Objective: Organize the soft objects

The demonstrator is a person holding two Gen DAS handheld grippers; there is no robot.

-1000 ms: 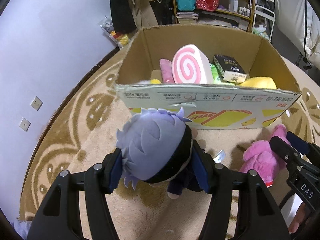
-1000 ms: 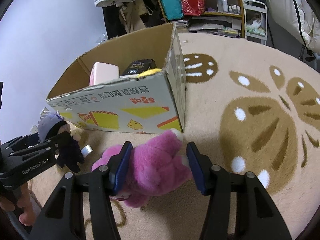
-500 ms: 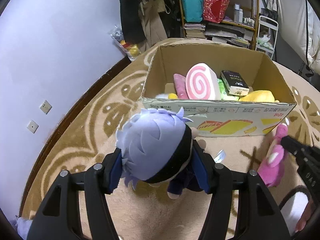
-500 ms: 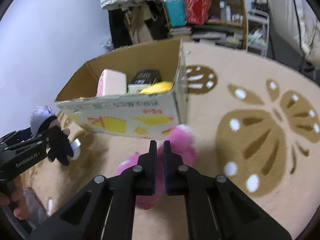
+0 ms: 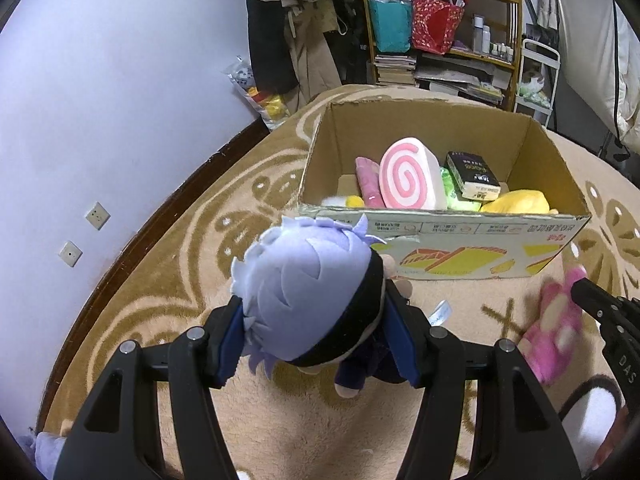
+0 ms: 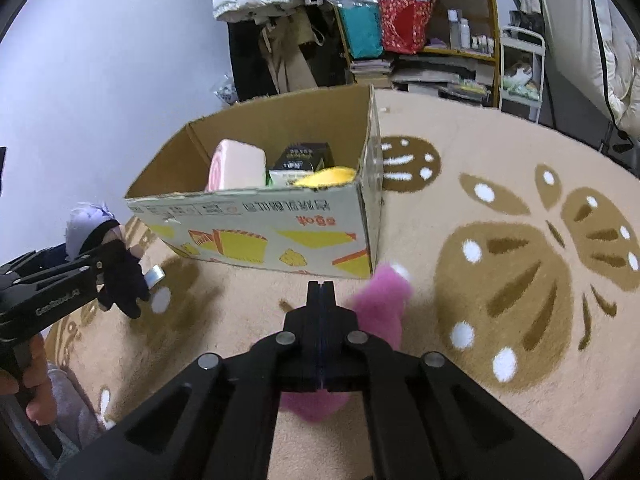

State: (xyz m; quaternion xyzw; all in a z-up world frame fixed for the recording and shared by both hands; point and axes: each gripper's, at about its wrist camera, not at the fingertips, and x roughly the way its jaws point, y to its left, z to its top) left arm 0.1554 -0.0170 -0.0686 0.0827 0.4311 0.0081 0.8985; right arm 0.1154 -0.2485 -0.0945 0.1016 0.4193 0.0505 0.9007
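Lavender felt hair tops the plush doll (image 5: 316, 296) that we hold in the left gripper (image 5: 316, 340); its blue-padded jaws press on either side of the doll's head, and the dark body and small feet hang below them, above the rug (image 5: 168, 280). From the right wrist view we see the same doll (image 6: 104, 248) at the far left, lifted clear of the rug, with a hand (image 6: 32, 376) wrapped around that tool's handle.

Our right gripper (image 6: 320, 292) has just been closing and its jaws now meet flat against each other, with nothing visible between the pads. The pink plush toy (image 6: 380, 312) shows just behind and to the right of the tips, blurred, and runs down under the black frame; we cannot tell whether any part of it is caught there. In the left wrist view the pink toy (image 5: 556, 328) appears beside the right tool's black tip, near the front right corner of the box.

An open cardboard box (image 5: 440, 236) sits on the rug just beyond both toys. Inside it we see a pink-and-white swirl cushion (image 5: 408, 180) standing on edge, a pink roll (image 5: 368, 180) to its left, a black packet (image 5: 472, 176) leaning to its right over something green, and a yellow plush (image 5: 520, 202) in the front right corner. Behind the box stand a cluttered shelf (image 5: 460, 32) and hanging coats (image 5: 288, 40).
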